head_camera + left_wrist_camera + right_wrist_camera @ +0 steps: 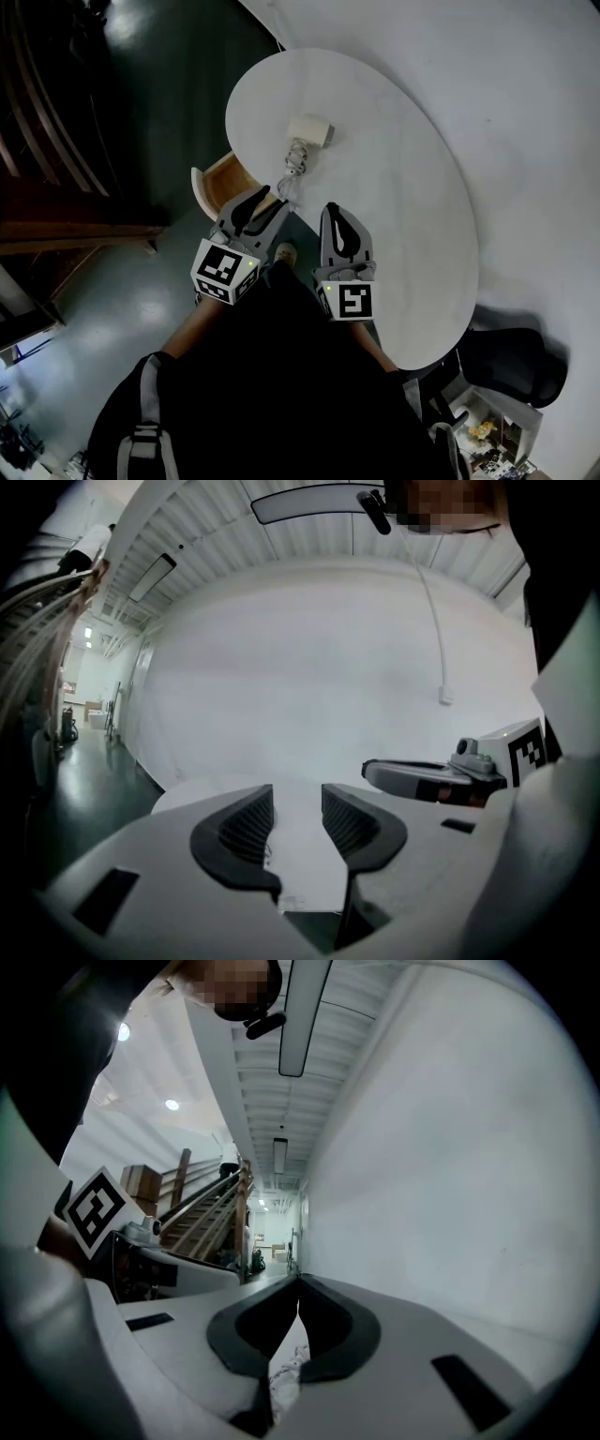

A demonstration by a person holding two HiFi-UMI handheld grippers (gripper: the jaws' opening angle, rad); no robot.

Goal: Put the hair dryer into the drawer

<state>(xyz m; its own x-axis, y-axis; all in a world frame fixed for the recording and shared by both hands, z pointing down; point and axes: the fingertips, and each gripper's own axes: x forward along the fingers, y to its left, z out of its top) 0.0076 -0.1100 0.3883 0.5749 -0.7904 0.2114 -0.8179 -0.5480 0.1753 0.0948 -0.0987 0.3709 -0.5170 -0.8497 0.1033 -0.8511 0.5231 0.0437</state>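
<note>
A cream hair dryer (310, 129) lies on the white oval table (412, 206), its coiled cord (295, 161) trailing toward me. The wooden drawer (217, 183) stands pulled out at the table's near left edge. My left gripper (258, 201) hovers by the drawer's right side, short of the cord, jaws apart and empty (297, 803). My right gripper (332, 210) is level beside it over the table's near edge, tips touching with nothing between them (298, 1288). Part of the cord (286, 1374) shows below the right jaws.
A dark wooden staircase (56, 141) rises on the left over the dark green floor (141, 272). A black chair (511, 361) sits at the table's near right end. A white wall (525, 84) runs behind the table.
</note>
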